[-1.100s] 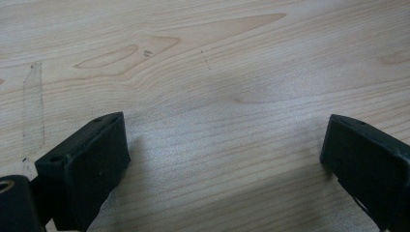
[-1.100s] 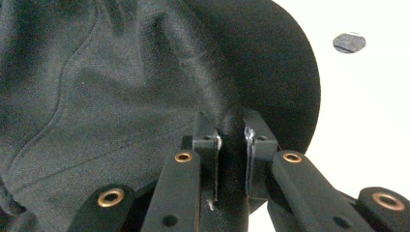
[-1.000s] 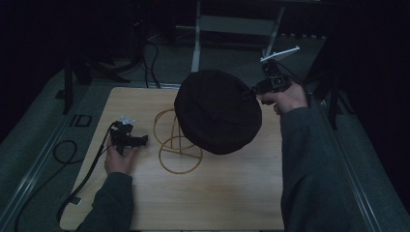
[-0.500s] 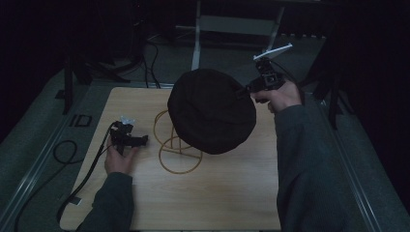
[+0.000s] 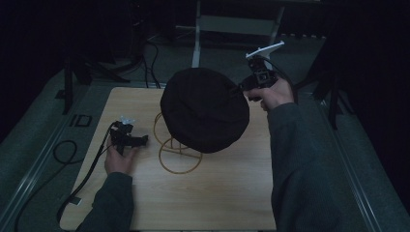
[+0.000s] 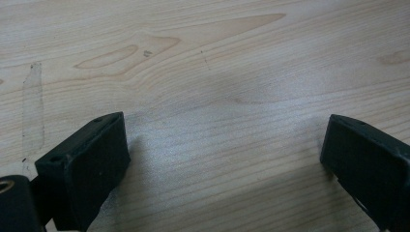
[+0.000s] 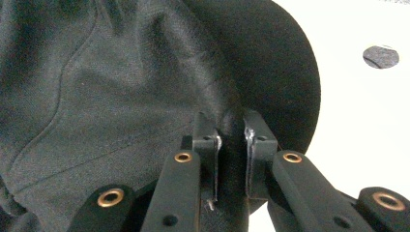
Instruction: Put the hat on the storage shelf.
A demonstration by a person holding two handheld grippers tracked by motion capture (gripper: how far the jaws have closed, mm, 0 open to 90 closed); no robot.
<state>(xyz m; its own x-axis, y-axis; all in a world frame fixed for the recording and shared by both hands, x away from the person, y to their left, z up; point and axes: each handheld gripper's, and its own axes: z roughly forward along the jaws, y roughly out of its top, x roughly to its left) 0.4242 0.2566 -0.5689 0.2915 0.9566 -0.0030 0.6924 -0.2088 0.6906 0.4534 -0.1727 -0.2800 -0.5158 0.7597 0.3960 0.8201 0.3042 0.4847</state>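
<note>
Our right gripper [image 5: 240, 88] clamps the black fabric hat's [image 5: 203, 108] brim, directly above the brass wire stand [image 5: 176, 145]; left gripper [image 5: 142, 140] jaws stand apart.

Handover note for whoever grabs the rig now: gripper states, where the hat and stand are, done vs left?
Right gripper: jaws shut on the black hat's edge, holding it in the air over the wire stand.
Left gripper: jaws open, holding nothing, low over the wooden table left of the stand.
Done: hat gripped and lifted.
Left: probably settle it on the stand, then release.
</note>
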